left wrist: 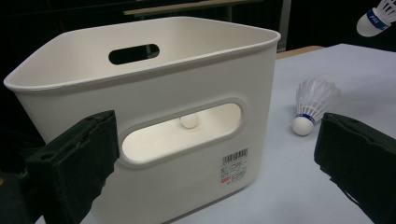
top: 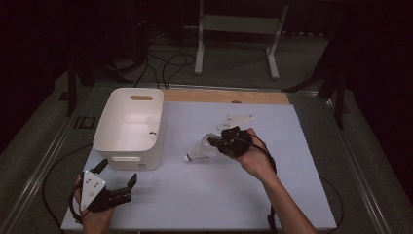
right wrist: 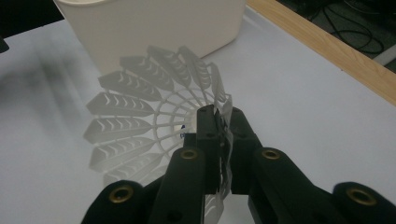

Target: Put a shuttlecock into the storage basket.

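A white shuttlecock (top: 202, 150) hangs just right of the white bin (top: 129, 129), and my right gripper (top: 214, 141) is shut on the rim of its skirt. The right gripper view looks into the open skirt (right wrist: 140, 121), its edge pinched between the jaws of the right gripper (right wrist: 217, 114). My left gripper (top: 118, 171) rests open near the table's front left corner, facing the bin's handle slot (left wrist: 182, 133). Another shuttlecock (left wrist: 310, 105) stands cork down on the table beside the bin. A blue-banded one (left wrist: 376, 18) sits higher. A cork (left wrist: 189, 121) shows inside the bin.
The white table top (top: 234, 195) has open room in front and to the right. A wooden strip (top: 226, 96) runs along its far edge. A white frame stand (top: 238, 24) and cables (top: 165, 63) lie on the floor beyond.
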### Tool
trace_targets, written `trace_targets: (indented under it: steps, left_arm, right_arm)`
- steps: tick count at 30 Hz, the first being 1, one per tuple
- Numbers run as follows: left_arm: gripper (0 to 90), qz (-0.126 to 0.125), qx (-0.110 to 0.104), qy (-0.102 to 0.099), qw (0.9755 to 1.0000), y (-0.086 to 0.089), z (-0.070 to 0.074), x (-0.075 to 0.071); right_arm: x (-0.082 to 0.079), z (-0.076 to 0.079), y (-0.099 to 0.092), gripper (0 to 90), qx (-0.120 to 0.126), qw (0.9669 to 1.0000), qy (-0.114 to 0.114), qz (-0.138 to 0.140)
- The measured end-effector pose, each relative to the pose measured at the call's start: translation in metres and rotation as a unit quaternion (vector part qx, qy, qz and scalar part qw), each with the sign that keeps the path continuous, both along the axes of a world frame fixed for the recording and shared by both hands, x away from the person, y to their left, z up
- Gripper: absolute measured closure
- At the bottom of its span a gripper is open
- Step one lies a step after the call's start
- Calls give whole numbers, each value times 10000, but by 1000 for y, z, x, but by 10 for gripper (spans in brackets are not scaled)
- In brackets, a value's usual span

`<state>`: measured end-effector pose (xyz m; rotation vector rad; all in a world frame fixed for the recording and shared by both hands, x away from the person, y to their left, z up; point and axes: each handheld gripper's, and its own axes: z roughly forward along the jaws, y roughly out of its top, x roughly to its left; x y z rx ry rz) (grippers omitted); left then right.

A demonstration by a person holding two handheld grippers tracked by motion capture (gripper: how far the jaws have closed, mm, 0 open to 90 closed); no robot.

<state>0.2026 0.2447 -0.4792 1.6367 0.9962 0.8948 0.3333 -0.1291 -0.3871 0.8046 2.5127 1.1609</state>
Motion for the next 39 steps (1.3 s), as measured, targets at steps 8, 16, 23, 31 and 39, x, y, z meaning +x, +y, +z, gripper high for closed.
trace_targets:
  steps: [8,16,23,31,39]
  left_arm:
    - [5,-2,4,-5,10000,0,0,0]
    - [5,0,1,-3,10000,0,0,0]
    - [5,-3,1,0,10000,0,0,0]
    - [5,-5,3,-4,10000,0,0,0]
    - [6,-5,-1,-1,10000,0,0,0]
  right_arm:
    - [1,2,2,865,29,10000,-20,-1]
    - [2,5,4,865,73,10000,-40,-5]
    - [3,9,8,865,97,9999,-74,-13]
    - [5,13,11,865,123,9999,-99,-15]
    - [9,18,12,865,197,9998,-100,-27]
